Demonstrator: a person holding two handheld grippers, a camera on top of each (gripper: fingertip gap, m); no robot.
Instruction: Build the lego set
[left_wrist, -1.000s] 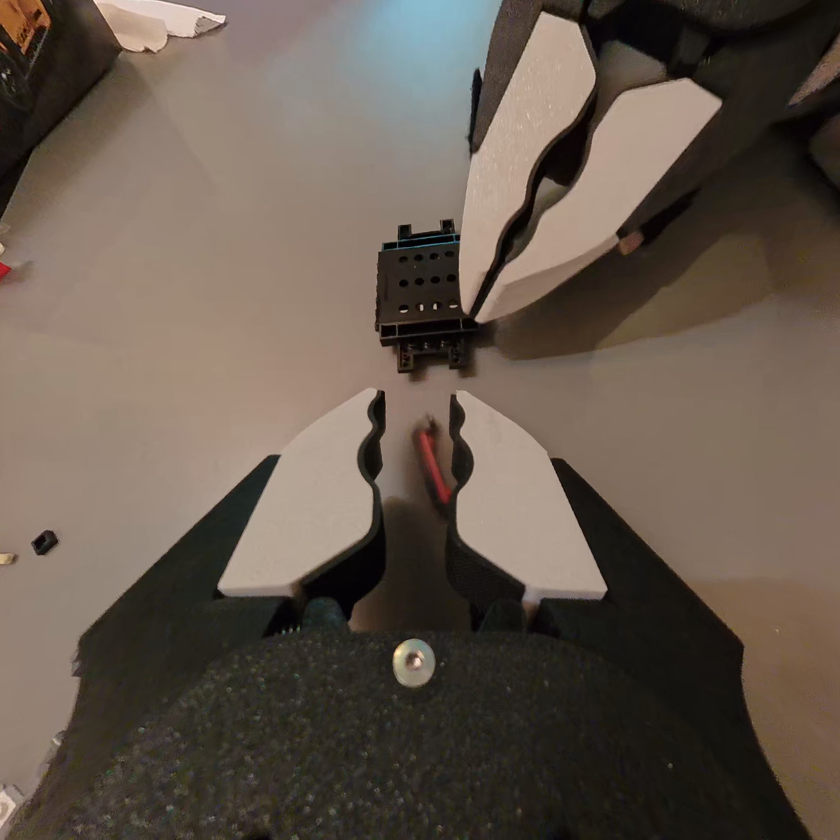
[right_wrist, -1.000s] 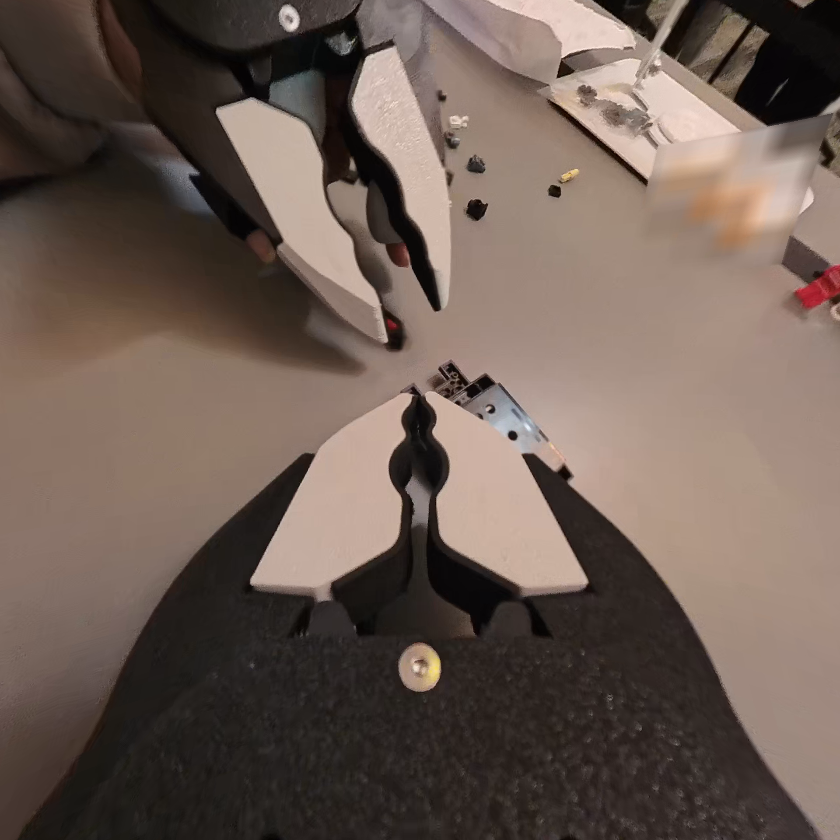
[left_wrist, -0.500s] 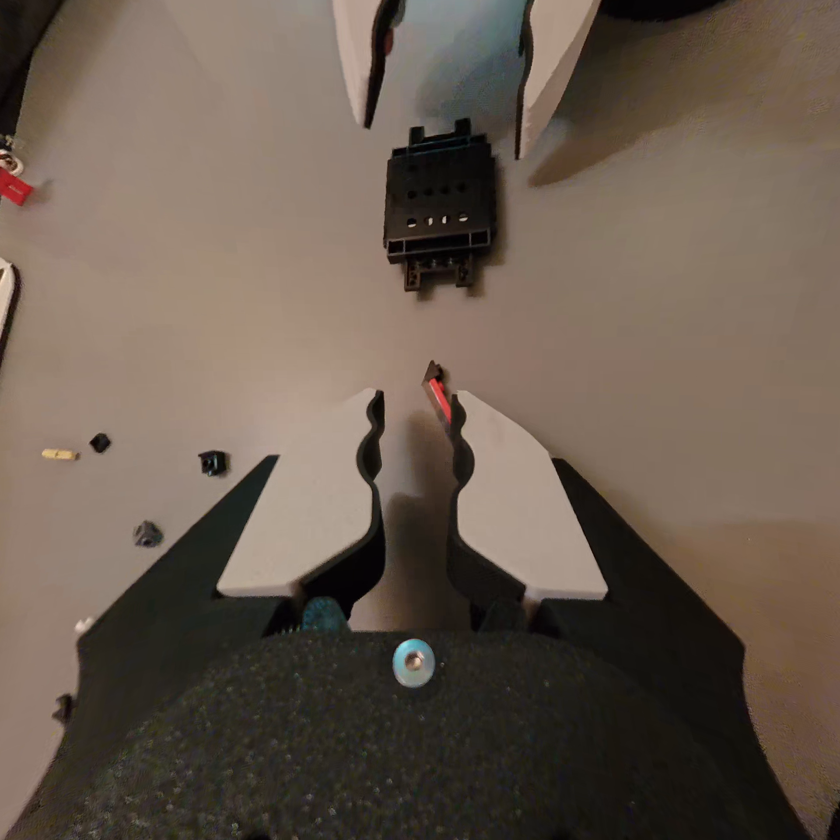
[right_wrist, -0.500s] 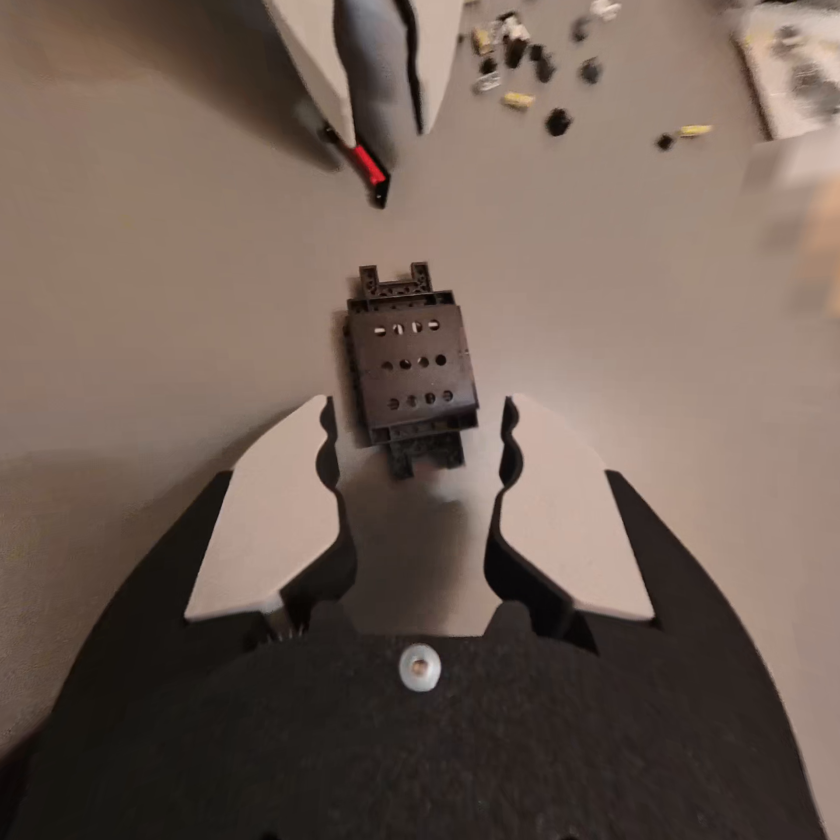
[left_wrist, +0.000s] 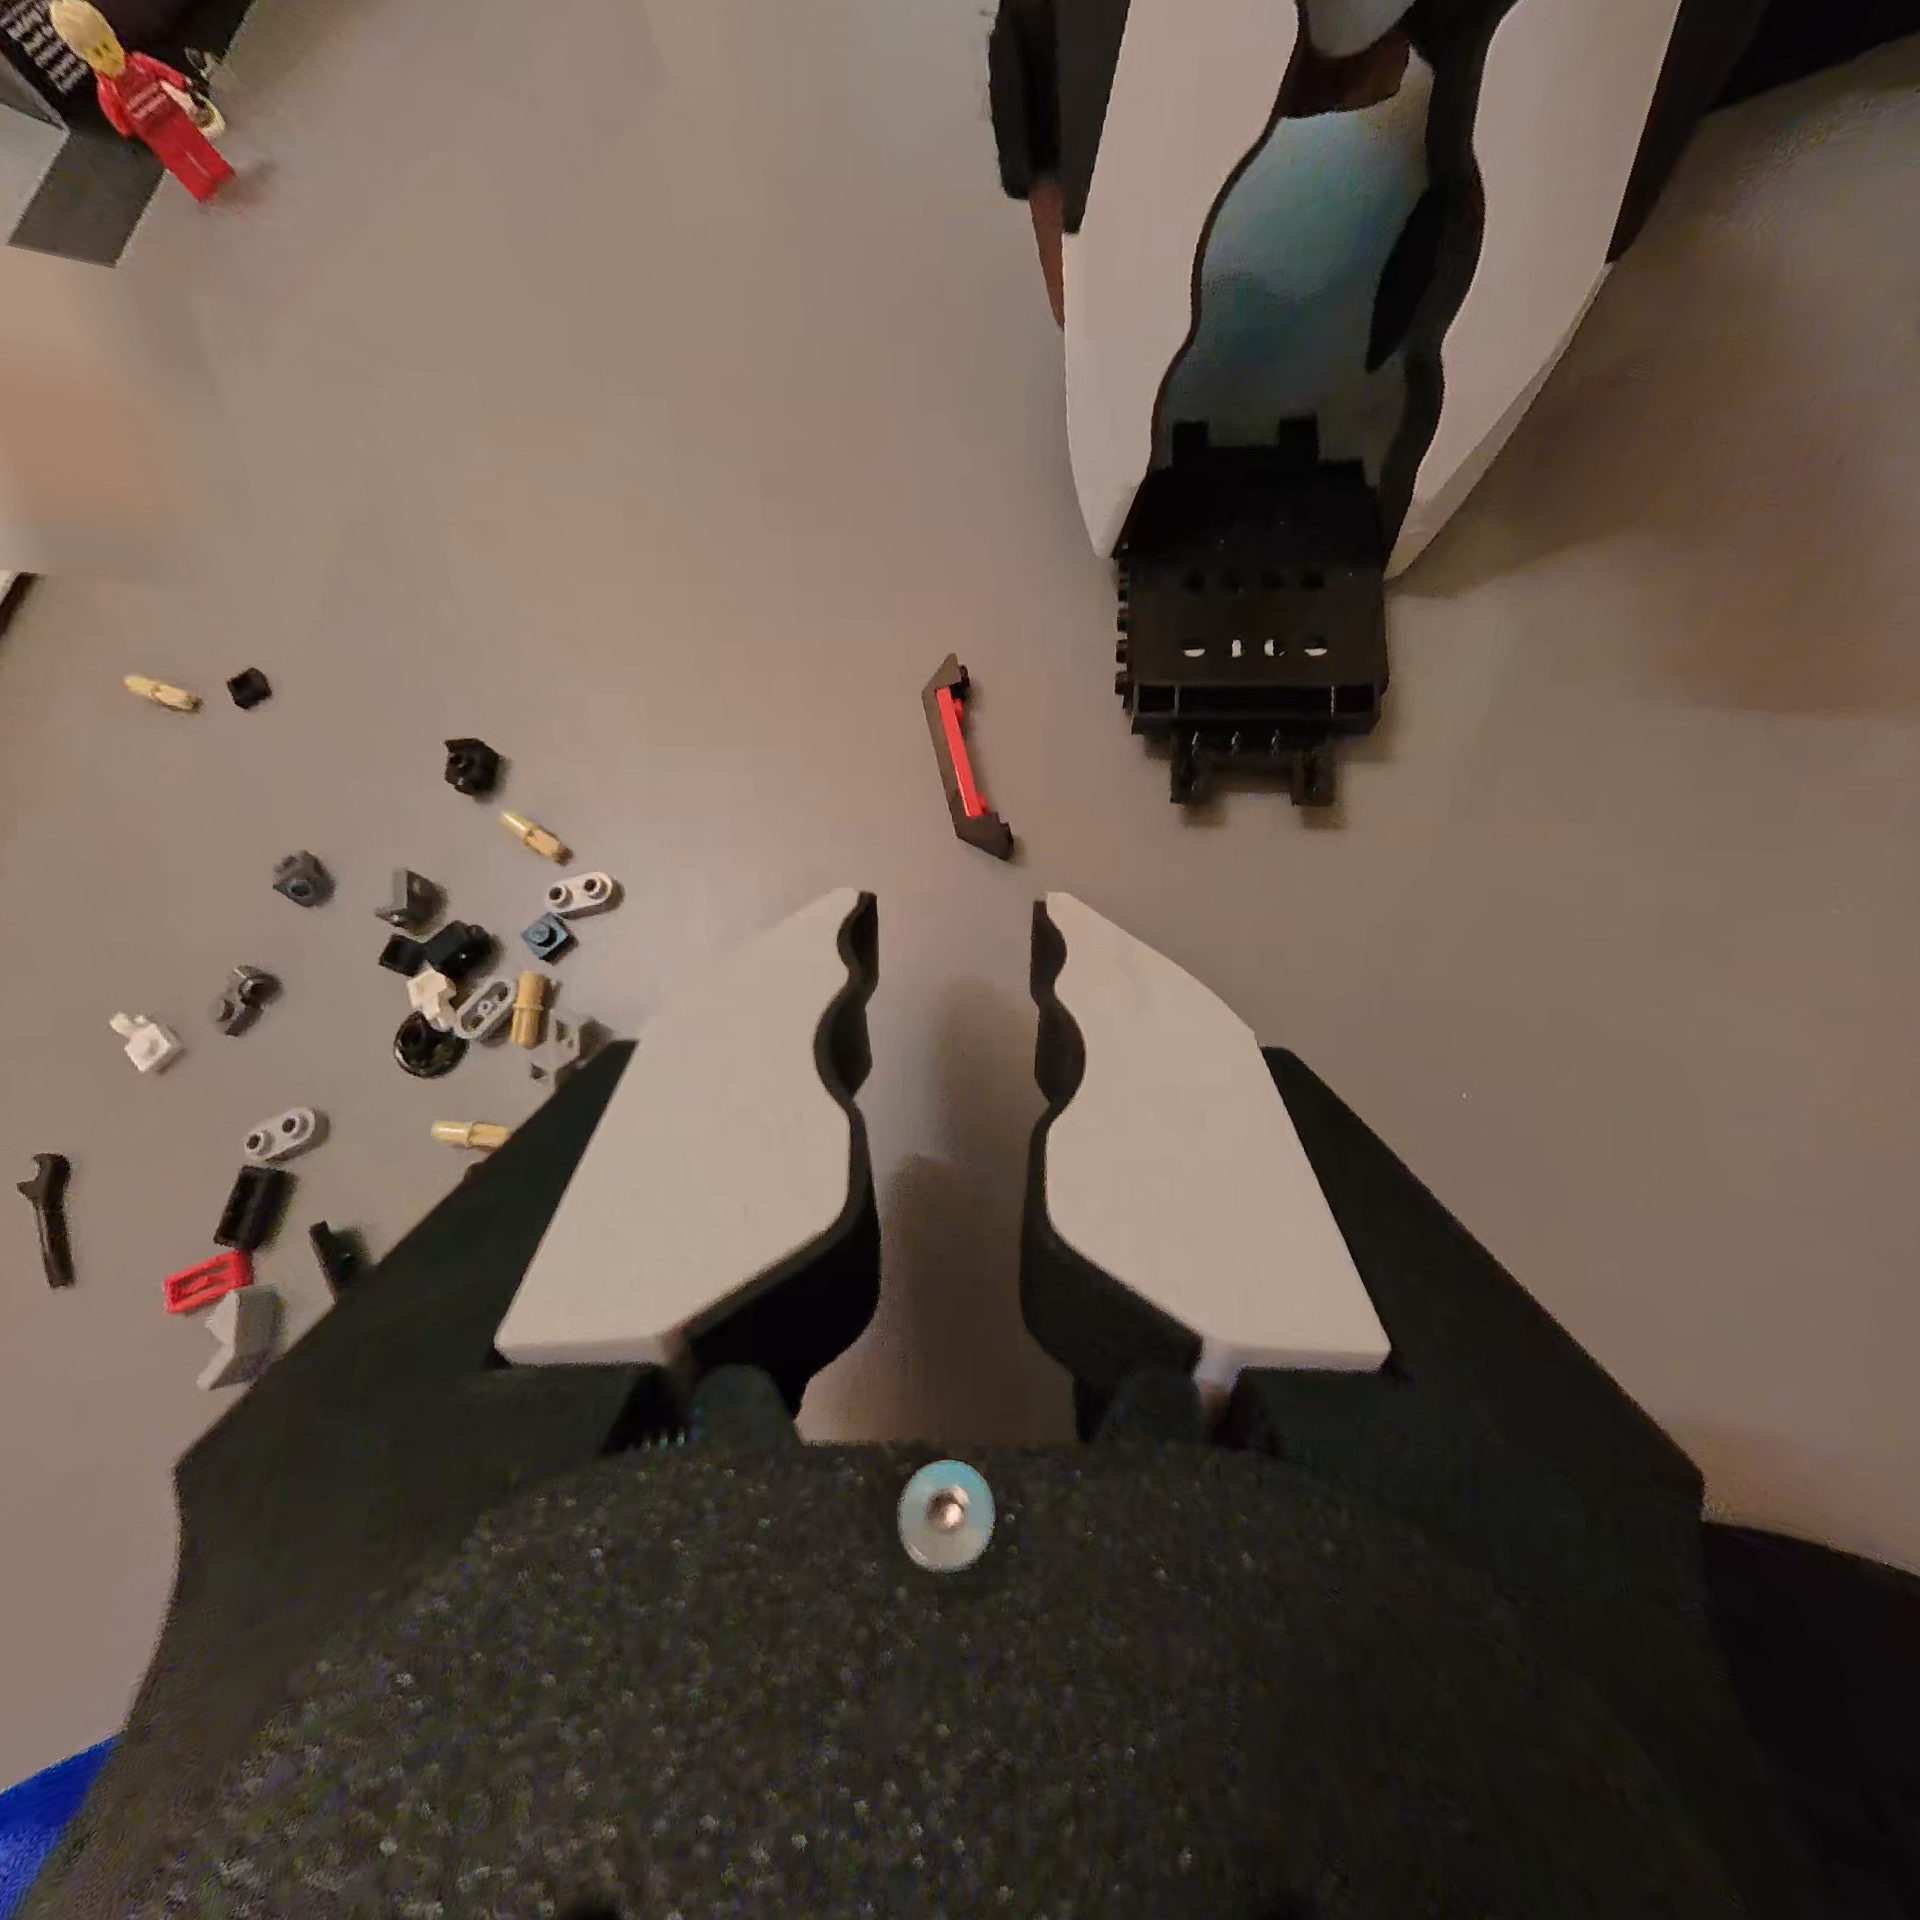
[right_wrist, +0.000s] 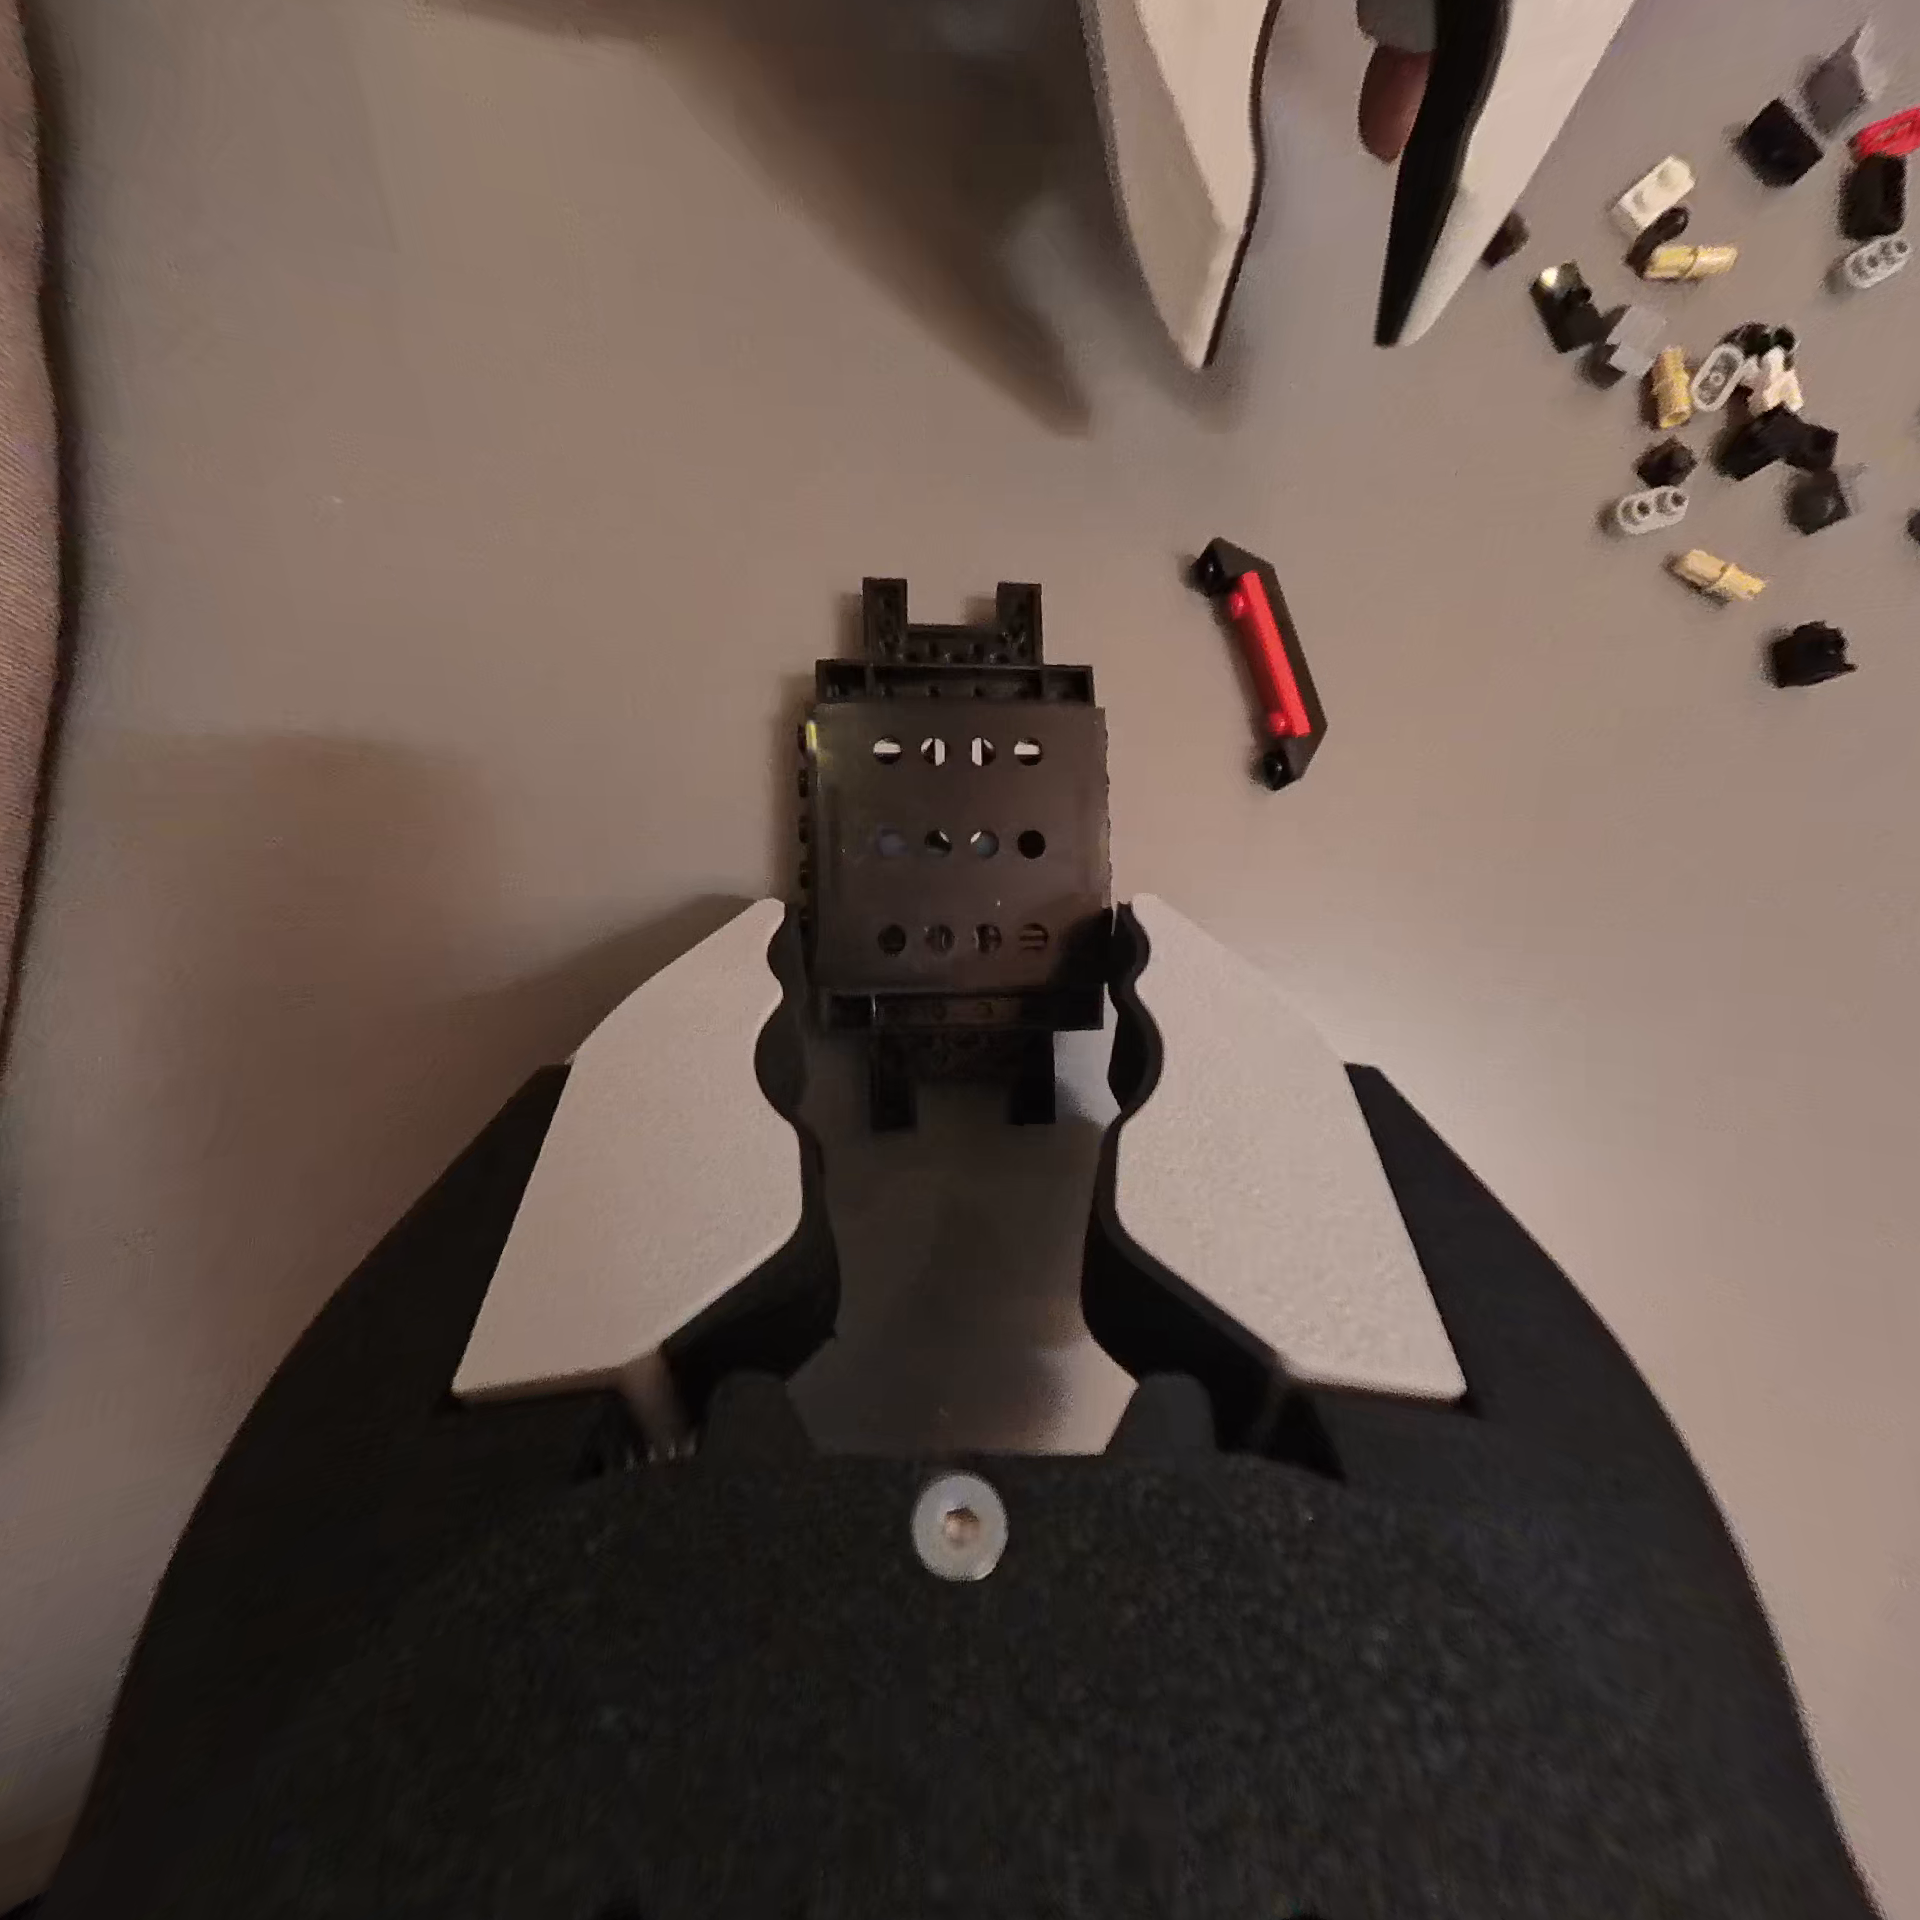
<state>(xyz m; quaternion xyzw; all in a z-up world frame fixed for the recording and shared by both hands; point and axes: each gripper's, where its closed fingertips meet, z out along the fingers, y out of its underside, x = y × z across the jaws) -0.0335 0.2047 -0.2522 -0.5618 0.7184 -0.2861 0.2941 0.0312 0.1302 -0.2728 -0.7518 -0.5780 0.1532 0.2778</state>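
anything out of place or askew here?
Nothing damaged. The red-and-black strip lies loose and askew on the table, apart from the black assembly between the right gripper's tips. Left gripper is open and empty.
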